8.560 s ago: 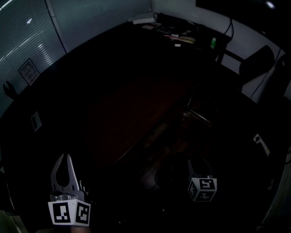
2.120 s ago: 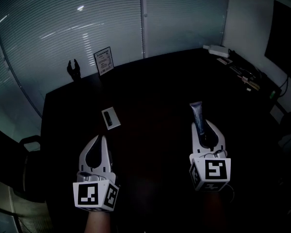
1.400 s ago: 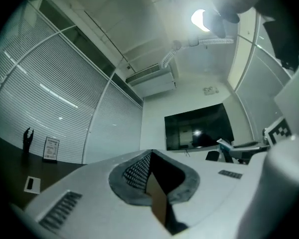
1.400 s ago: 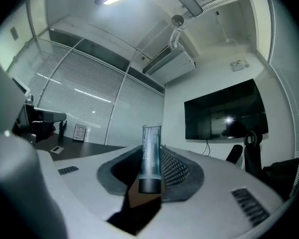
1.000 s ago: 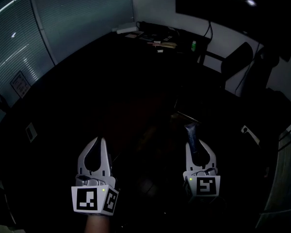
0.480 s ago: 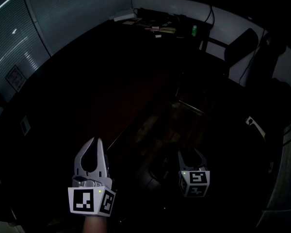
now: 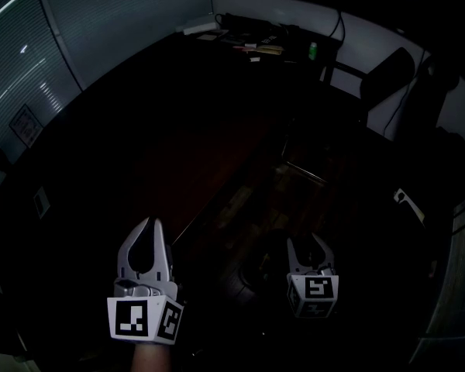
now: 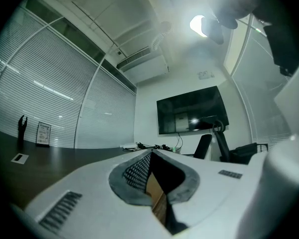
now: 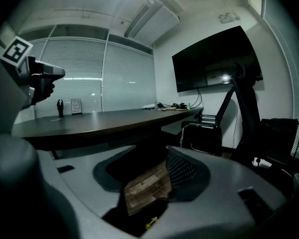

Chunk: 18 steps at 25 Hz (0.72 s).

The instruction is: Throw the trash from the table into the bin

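Lay open just right of the table point(image 7: 139, 130), over bare wood floor point(image 7: 240, 208) (dim there). Was hemmed beyond by a black chair point(image 9: 202, 131); cluttered with cables point(image 7: 256, 41) at the table's far end.

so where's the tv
The tv hangs on the white end wall, upper right in the right gripper view, above the far end of the table and behind the tall black office chair.
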Each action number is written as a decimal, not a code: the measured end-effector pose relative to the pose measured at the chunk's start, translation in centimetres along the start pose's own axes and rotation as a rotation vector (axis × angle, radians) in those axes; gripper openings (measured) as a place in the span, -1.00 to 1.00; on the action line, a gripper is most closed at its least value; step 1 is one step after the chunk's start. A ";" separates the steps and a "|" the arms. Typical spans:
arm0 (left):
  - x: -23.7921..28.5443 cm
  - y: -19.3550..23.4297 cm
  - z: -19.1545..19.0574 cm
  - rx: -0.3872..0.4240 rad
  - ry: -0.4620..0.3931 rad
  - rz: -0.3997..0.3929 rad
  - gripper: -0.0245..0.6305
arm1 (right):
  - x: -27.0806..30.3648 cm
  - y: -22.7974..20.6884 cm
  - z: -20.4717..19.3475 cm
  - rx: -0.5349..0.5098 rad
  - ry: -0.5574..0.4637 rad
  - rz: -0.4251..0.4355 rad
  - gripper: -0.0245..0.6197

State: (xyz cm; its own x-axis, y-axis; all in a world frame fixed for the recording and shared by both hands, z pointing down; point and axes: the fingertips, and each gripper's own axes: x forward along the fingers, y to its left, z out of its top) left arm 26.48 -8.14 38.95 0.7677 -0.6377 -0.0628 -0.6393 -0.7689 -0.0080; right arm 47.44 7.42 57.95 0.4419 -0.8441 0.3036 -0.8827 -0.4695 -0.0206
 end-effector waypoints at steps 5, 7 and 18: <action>-0.1 0.0 0.2 -0.005 -0.002 -0.001 -0.93 | -0.5 0.2 0.9 -0.030 -0.024 -0.008 -0.61; -0.3 -0.2 0.3 -0.004 -0.003 -0.004 -0.93 | -0.8 -0.1 1.4 -0.036 -0.033 -0.019 -0.82; -0.8 -0.2 2.2 -0.001 -0.019 0.003 -0.93 | -1.7 0.9 3.4 -0.092 -0.043 0.018 -0.91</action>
State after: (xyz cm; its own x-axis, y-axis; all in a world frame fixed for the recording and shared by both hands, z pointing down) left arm 25.94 -7.37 36.81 0.7651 -0.6387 -0.0815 -0.6413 -0.7673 -0.0073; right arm 46.40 7.56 54.20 0.4306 -0.8636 0.2625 -0.9006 -0.4302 0.0621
